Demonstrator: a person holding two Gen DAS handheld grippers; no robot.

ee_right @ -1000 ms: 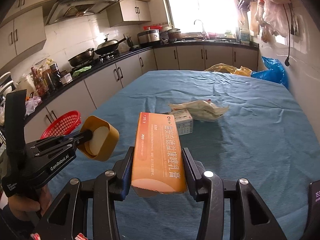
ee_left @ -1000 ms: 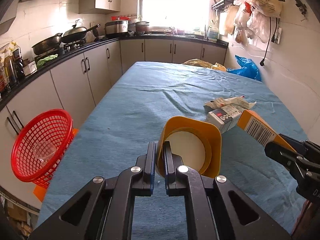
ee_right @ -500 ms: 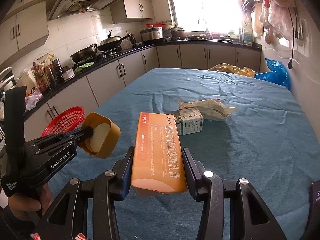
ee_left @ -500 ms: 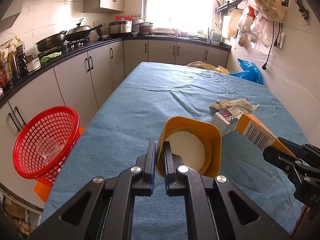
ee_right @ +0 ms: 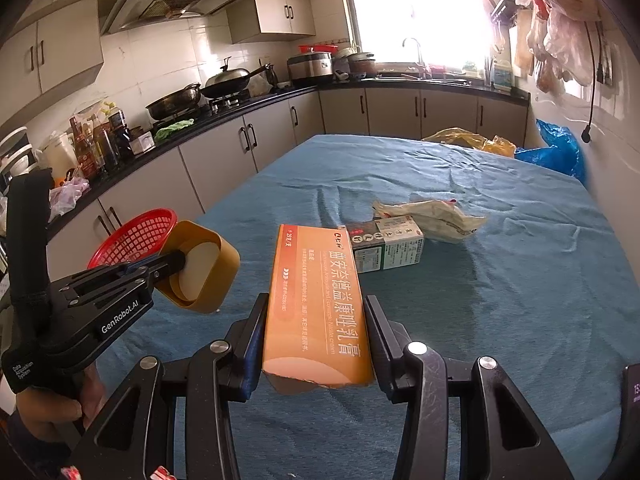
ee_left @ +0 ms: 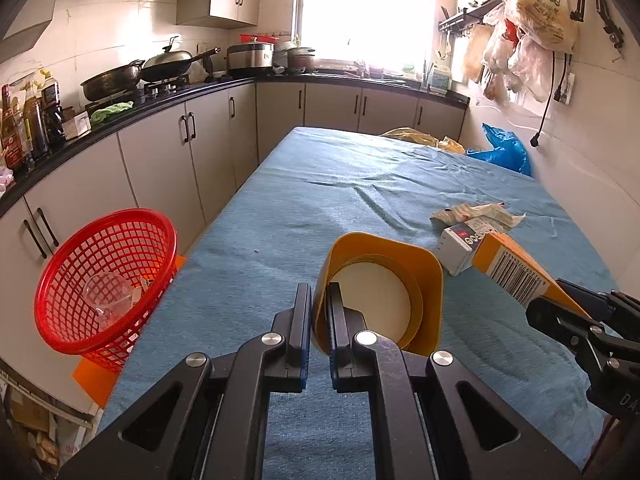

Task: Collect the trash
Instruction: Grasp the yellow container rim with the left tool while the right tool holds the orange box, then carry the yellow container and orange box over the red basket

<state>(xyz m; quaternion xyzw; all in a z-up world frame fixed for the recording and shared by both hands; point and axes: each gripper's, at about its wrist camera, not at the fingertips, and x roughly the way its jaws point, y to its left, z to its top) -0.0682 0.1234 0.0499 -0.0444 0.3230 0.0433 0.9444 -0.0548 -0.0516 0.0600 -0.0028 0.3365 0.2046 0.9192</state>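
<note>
My left gripper is shut on the rim of a yellow paper cup, held above the blue table; the cup also shows in the right wrist view. My right gripper is shut on an orange carton, which also shows in the left wrist view. A small white and green box and a crumpled white wrapper lie on the table ahead. A red mesh basket stands off the table's left edge, with clear plastic inside.
The blue tablecloth covers the table. Yellow and blue plastic bags lie at the far end. Grey cabinets and a counter with pans run along the left. Bags hang on the right wall.
Both grippers have shifted slightly with their loads; the basket and the items on the table appear a little nearer. Grips are unchanged.
</note>
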